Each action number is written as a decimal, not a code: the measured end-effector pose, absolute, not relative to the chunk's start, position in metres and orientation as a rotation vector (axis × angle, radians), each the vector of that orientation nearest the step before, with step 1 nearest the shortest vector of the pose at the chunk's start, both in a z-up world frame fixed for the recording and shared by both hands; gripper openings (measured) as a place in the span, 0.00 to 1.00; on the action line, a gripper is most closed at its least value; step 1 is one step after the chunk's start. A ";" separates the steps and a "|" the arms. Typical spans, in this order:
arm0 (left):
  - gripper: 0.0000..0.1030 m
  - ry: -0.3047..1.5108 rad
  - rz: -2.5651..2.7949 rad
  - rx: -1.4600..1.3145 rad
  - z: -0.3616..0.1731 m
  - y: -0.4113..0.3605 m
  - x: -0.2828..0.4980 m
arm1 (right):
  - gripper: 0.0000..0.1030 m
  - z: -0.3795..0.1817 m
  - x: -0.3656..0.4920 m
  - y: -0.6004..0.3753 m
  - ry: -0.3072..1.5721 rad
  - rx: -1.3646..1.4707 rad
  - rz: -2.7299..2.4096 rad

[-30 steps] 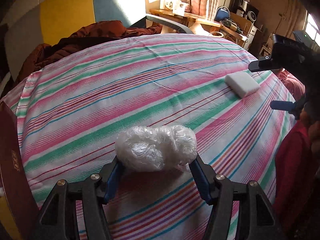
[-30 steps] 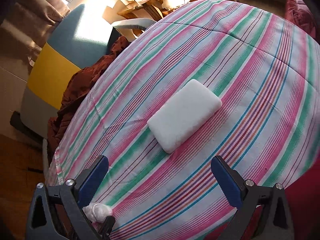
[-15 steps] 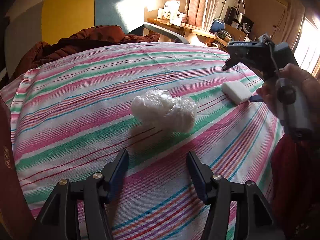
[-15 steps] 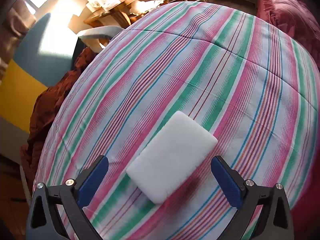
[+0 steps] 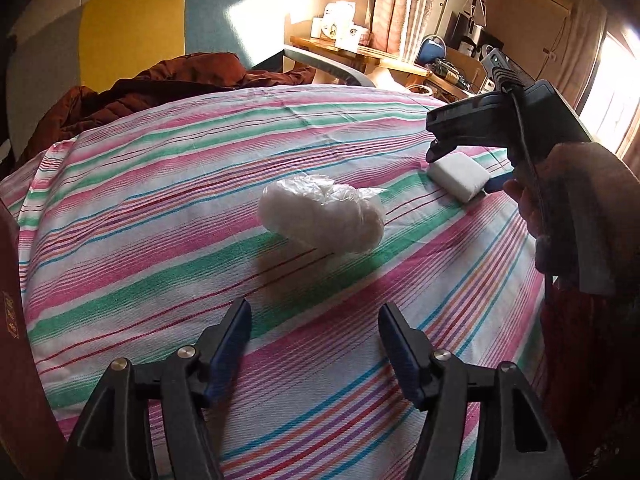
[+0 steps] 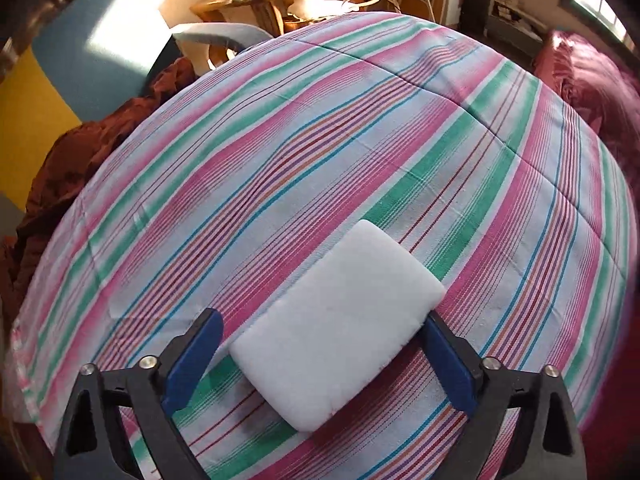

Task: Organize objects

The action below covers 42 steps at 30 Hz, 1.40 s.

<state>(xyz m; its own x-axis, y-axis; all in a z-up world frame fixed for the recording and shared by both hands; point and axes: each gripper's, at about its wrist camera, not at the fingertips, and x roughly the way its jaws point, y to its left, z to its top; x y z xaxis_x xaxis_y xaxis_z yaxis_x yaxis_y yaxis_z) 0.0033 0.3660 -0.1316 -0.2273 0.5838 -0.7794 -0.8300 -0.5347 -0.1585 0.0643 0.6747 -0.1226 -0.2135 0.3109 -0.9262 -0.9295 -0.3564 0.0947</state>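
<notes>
A crumpled clear plastic bundle (image 5: 322, 218) lies on the striped bedspread (image 5: 160, 208), well ahead of my left gripper (image 5: 316, 340), which is open and empty. A white foam block (image 6: 338, 322) lies flat on the bedspread (image 6: 320, 140) between the open fingers of my right gripper (image 6: 320, 348); the right finger (image 6: 448, 364) is at its edge, the left finger (image 6: 192, 356) stands a little apart. In the left wrist view the block (image 5: 460, 176) sits at the right, under the right gripper (image 5: 456, 168).
A brown jacket (image 5: 160, 88) lies at the bed's far edge before a yellow and blue headboard (image 5: 160, 24). A wooden table (image 5: 360, 52) with mugs stands behind. A dark red pillow (image 6: 592, 80) lies at the right.
My left gripper let go of the plastic bundle and pulled back from it. My right gripper came down and forward until its open fingers straddle the foam block.
</notes>
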 end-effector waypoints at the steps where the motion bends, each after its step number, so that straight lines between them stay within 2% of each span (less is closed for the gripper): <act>1: 0.65 0.363 1.895 -1.030 -0.132 0.366 0.004 | 0.84 -0.121 0.062 0.673 0.847 -1.105 1.732; 4: 0.66 0.367 1.895 -1.025 -0.132 0.367 0.005 | 0.77 -0.117 0.053 0.668 0.834 -1.129 1.801; 12: 0.73 0.397 1.888 -1.011 -0.132 0.369 0.009 | 0.77 -0.119 0.014 0.632 0.581 -1.294 1.967; 17: 0.73 0.407 1.891 -1.008 -0.132 0.370 0.010 | 0.80 -0.125 0.022 0.645 0.710 -1.298 1.947; 24: 0.73 0.409 1.890 -1.014 -0.132 0.369 0.010 | 0.86 -0.127 0.020 0.647 0.709 -1.319 1.950; 27: 0.73 0.373 1.876 -1.035 -0.130 0.366 0.006 | 0.86 -0.126 0.022 0.649 0.714 -1.321 1.951; 30: 0.73 0.329 1.856 -1.104 -0.125 0.365 0.000 | 0.80 -0.124 0.024 0.652 0.719 -1.316 1.952; 33: 0.70 0.242 1.830 -1.206 -0.121 0.364 -0.015 | 0.77 -0.122 0.027 0.656 0.740 -1.310 1.958; 35: 0.60 0.171 1.816 -1.284 -0.119 0.365 -0.026 | 0.76 -0.121 0.028 0.657 0.742 -1.313 1.959; 38: 0.55 0.096 1.780 -1.357 -0.112 0.375 -0.036 | 0.76 -0.120 0.029 0.658 0.745 -1.316 1.959; 42: 0.52 -0.033 1.729 -1.417 -0.106 0.392 -0.045 | 0.76 -0.118 0.031 0.662 0.757 -1.319 1.960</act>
